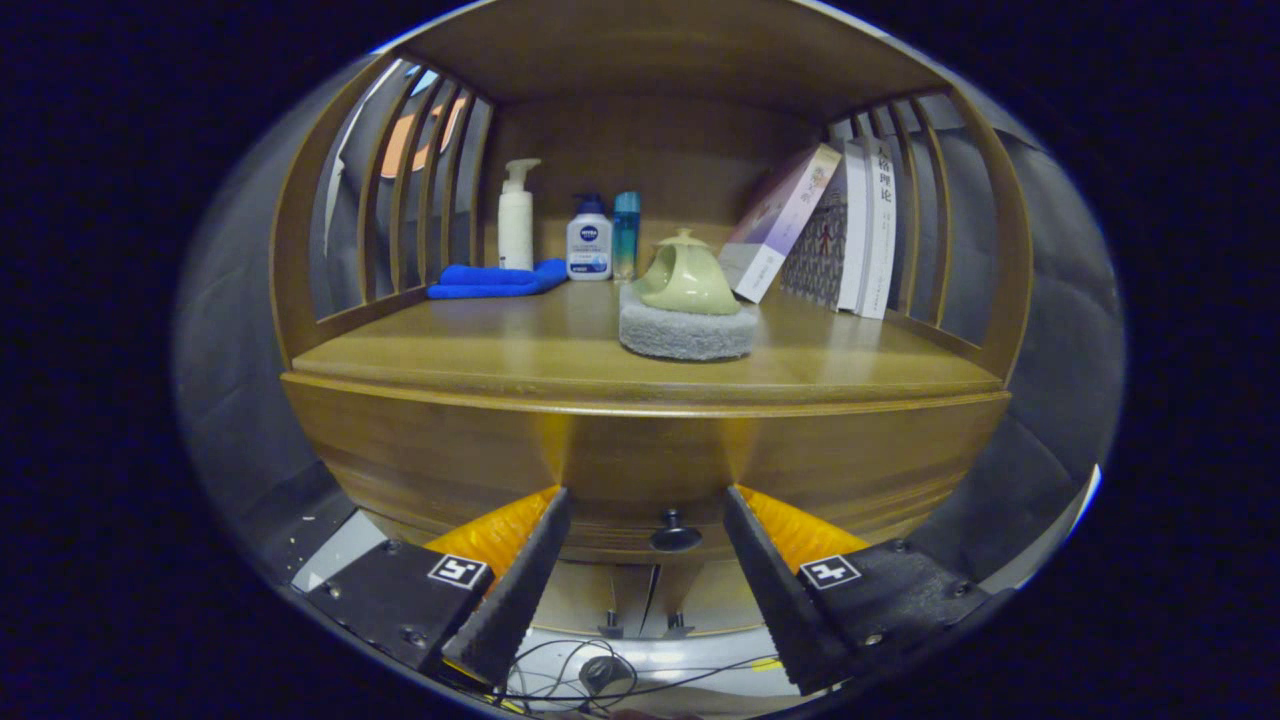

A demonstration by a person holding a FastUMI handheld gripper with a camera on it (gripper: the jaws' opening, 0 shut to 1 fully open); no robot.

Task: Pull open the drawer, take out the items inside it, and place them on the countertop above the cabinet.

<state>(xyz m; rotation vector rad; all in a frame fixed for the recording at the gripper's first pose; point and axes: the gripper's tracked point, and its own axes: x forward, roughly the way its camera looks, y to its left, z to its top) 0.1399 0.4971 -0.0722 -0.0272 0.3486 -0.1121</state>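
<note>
1. While the drawer (640,470) sits flush in the cabinet front, its dark round knob (676,531) lies between the fingers, slightly toward the right one, just ahead of the tips.
2. The gripper (648,500) is spread wide, with nothing between its fingers except that knob, which neither finger touches.
3. On the countertop (500,350) beyond the fingers: a green teapot (688,276) tipped on a grey sponge pad (686,332), a blue cloth (495,280), three bottles (585,238) and books (840,235) at the back.
4. A closed drawer with items up top fits two stages: drawer yet to be pulled, or contents already moved and drawer pushed back. I can't tell which items, if any, came from it.
5. If the knob is the target, my judgement:
   - centre it between the fingers, nudging right a touch;
   - go in far enough that both pads close behind the knob's head, not on its rim;
   - pull straight back, level with the drawer, no twist.
6. Risk: small round knob, so pads may slip off if closed off-centre.
</note>
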